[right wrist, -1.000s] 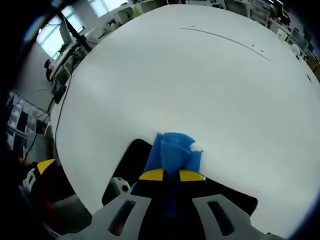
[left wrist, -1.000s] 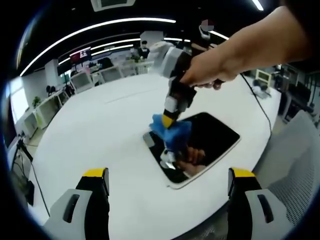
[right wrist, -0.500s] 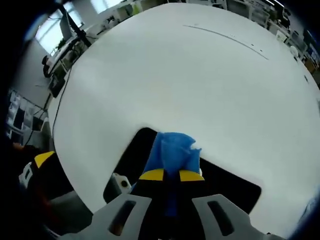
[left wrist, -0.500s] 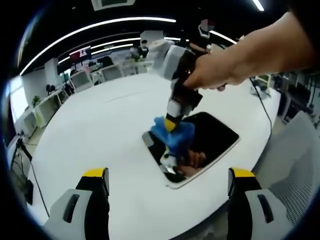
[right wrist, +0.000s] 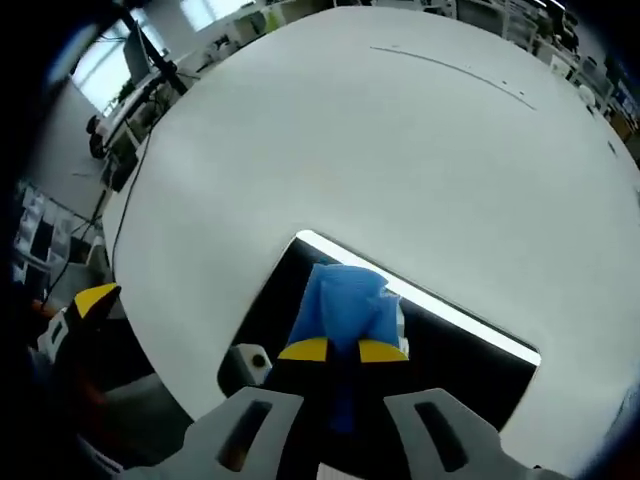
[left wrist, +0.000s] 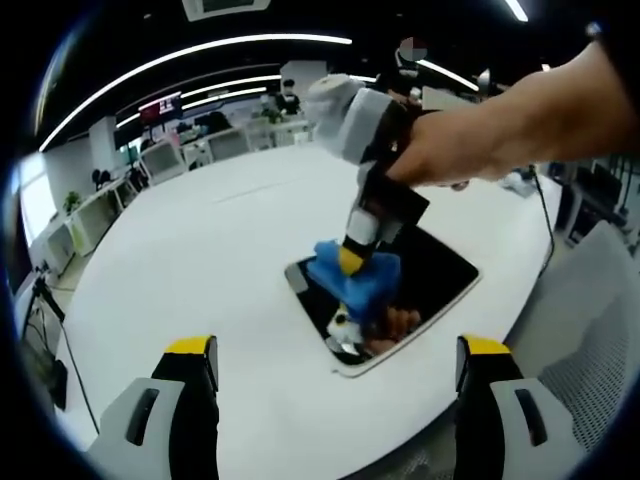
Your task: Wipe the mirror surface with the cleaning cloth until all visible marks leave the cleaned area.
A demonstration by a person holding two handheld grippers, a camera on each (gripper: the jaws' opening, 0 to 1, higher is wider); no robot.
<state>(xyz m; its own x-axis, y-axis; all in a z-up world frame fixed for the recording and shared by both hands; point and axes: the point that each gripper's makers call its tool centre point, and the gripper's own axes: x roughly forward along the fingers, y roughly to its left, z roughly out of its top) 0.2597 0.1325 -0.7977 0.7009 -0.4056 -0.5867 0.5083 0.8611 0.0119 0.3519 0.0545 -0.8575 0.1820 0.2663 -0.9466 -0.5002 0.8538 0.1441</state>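
A dark rectangular mirror (left wrist: 425, 265) with a pale rim lies flat on the round white table (left wrist: 200, 250). My right gripper (left wrist: 353, 258), held by a hand, presses a blue cleaning cloth (left wrist: 352, 278) onto the mirror's left part; its jaws are shut on the cloth. In the right gripper view the same blue cloth (right wrist: 340, 300) bulges past the right gripper (right wrist: 342, 350) and rests on the mirror (right wrist: 470, 370). My left gripper (left wrist: 335, 350) hovers over the table's near edge with its jaws wide open and nothing between them.
The mirror lies close to the table's near right edge (left wrist: 470, 345). A mesh chair back (left wrist: 600, 330) stands to the right. Desks and monitors (left wrist: 160, 155) line the far side of the room. A cable (left wrist: 525, 215) runs over the table at the right.
The right gripper has slid the cloth from the mirror's left edge inward onto the glass. The left gripper has stayed where it was.
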